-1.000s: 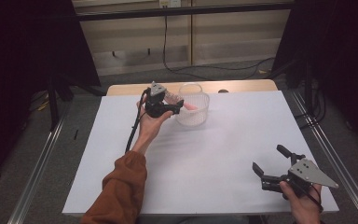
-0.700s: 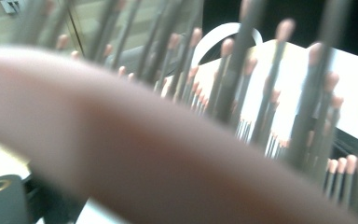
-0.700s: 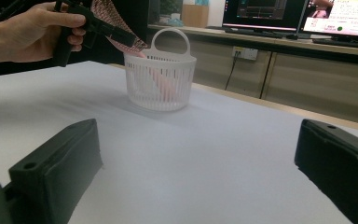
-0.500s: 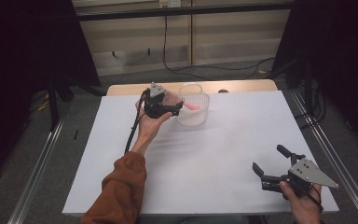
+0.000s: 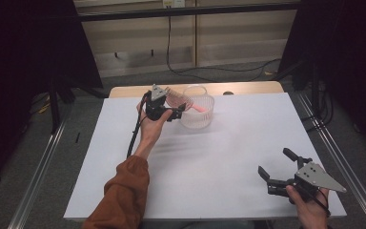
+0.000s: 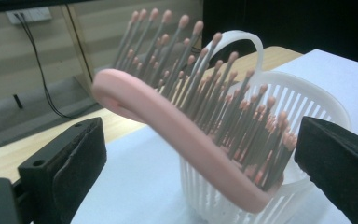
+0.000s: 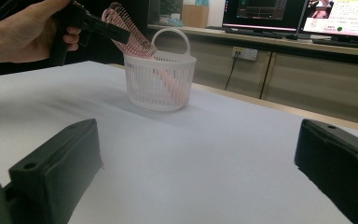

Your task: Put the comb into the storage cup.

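Hairbrush, pink, already dropped handle-first into white slotted basket at far side of white table; bristled head leaning out over basket rim toward left gripper. Judged step in hand: letting go and backing away cleanly.

To do it well:
- Keep left gripper level and draw straight back along its own line, away from basket, so neither pad brushes bristles or pink back on the way out.
- Avoid any sideways swing near the rim; basket looks light and likely to slide or tip if head gets hooked.
- Watch the lean: resting on the rim only, so possibly prone to rolling along it once nudged.
- Leave right gripper parked at near right corner, well apart from basket; no need for it unless basket shifts.

Jaws, left: just been opening, now spread about as wide as they go, one pad on each side of brush head with clear air between pad and brush on both sides in left gripper view; brush between them but not gripped, not touched.

Jaws, right: wide apart, nothing between them but bare table, holding and touching nothing.
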Available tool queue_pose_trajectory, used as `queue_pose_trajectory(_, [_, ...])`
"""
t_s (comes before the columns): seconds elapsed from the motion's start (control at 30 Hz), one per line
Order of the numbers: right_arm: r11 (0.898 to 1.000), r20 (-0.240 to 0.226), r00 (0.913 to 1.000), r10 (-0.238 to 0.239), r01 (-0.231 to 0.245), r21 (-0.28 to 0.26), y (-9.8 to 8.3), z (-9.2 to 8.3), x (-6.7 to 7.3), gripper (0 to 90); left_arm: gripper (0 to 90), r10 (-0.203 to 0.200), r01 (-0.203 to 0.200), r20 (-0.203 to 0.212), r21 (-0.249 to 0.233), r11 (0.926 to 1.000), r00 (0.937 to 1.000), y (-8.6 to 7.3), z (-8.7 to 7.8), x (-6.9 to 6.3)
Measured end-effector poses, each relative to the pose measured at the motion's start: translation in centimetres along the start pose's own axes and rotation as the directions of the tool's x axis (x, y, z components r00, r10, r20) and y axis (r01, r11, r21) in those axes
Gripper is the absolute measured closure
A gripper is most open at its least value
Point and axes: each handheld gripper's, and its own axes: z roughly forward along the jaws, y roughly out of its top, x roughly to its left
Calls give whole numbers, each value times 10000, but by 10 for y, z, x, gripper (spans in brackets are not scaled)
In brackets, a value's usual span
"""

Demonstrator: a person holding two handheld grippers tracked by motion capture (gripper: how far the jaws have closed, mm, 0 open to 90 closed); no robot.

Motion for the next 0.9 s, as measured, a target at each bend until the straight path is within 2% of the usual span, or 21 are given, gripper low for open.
queue_pose_trajectory(0.07, [10000, -5, 10000, -10, 10, 2, 0, 0, 0, 0, 22, 93, -93, -86, -64, 9999, 9999, 0, -2, 1])
queue_pose_trajectory(0.17, [10000, -8, 10000, -5, 5, -7, 0, 0, 0, 0, 23, -102, 97, -157, -327, 9994, 9998, -1, -4, 2])
queue_pose_trajectory(0.33, [10000, -1, 10000, 7, -7, -14, 0, 0, 0, 0, 23, -100, 95, -137, -338, 9994, 9999, -1, -4, 1])
queue_pose_trajectory(0.4, [10000, 21, 10000, -7, 7, -4, 0, 0, 0, 0, 23, -251, 248, -73, -494, 9985, 9997, -1, -5, 1])
queue_pose_trajectory(0.6, [10000, 31, 10000, 0, 0, -14, 0, 0, 0, 0, 22, -207, 192, -150, -978, 9950, 9997, -2, -7, -1])
queue_pose_trajectory(0.9, [10000, 63, 10000, 58, -58, -39, -1, 1, -3, 0, 22, -266, 226, -288, -1317, 9910, 9992, -5, -11, 3])
